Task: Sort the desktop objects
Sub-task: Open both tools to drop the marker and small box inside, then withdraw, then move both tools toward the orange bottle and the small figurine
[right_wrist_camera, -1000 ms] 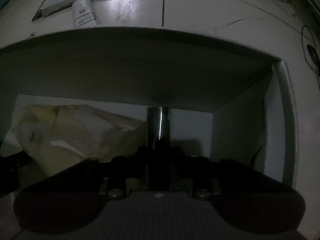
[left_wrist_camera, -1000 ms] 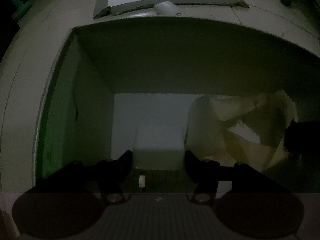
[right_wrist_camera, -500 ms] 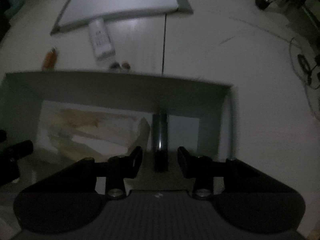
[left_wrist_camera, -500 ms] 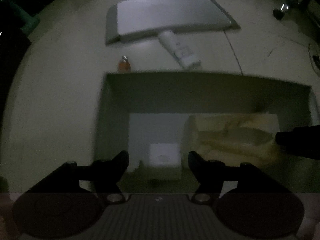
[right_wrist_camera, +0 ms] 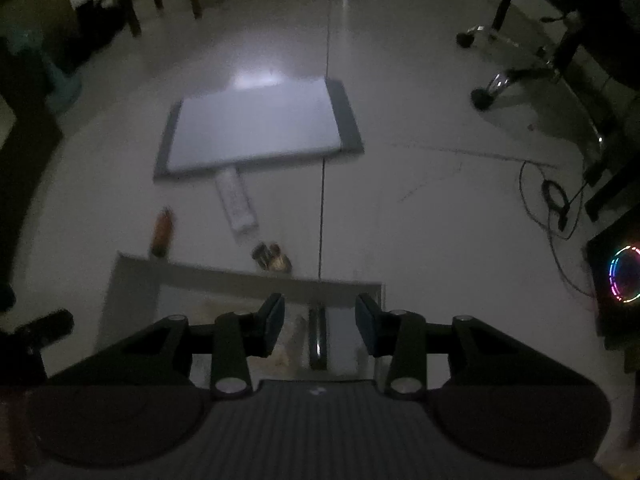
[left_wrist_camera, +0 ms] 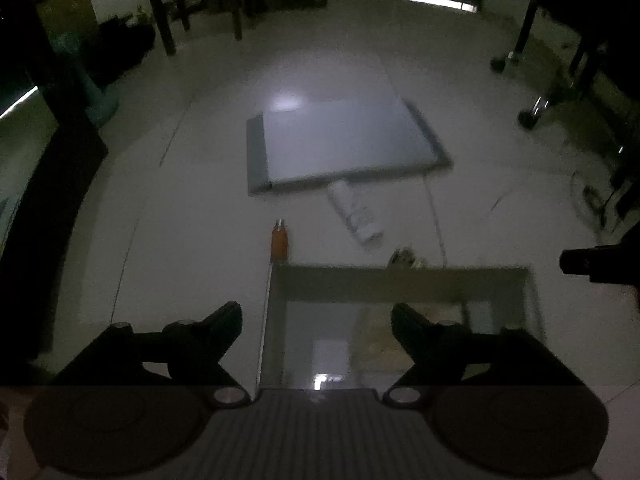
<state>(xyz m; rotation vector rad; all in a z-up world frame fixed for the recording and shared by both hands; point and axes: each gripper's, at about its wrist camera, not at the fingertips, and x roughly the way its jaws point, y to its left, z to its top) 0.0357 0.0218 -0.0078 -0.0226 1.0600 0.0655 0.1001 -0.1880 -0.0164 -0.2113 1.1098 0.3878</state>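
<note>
While both pairs of fingers hang empty above it, the open grey rectangular box (left_wrist_camera: 400, 284) sits on the pale floor (left_wrist_camera: 192, 208).
The left gripper (left_wrist_camera: 316, 324) is spreading its fingers with nothing between them; the right gripper (right_wrist_camera: 320, 320) has its fingers parted, pinching nothing. Inside the box lie a white square block (left_wrist_camera: 328, 360), a dark metal cylinder (right_wrist_camera: 318, 338) and crumpled yellowish paper (left_wrist_camera: 396, 336). Beyond it lie an orange bottle (left_wrist_camera: 279, 240), a white tube (left_wrist_camera: 356, 216) and a flat grey lid (left_wrist_camera: 340, 148).

Dim office, tiled floor (left_wrist_camera: 200, 220), (castored) chair base (right_wrist_camera: 504, 76)
</note>
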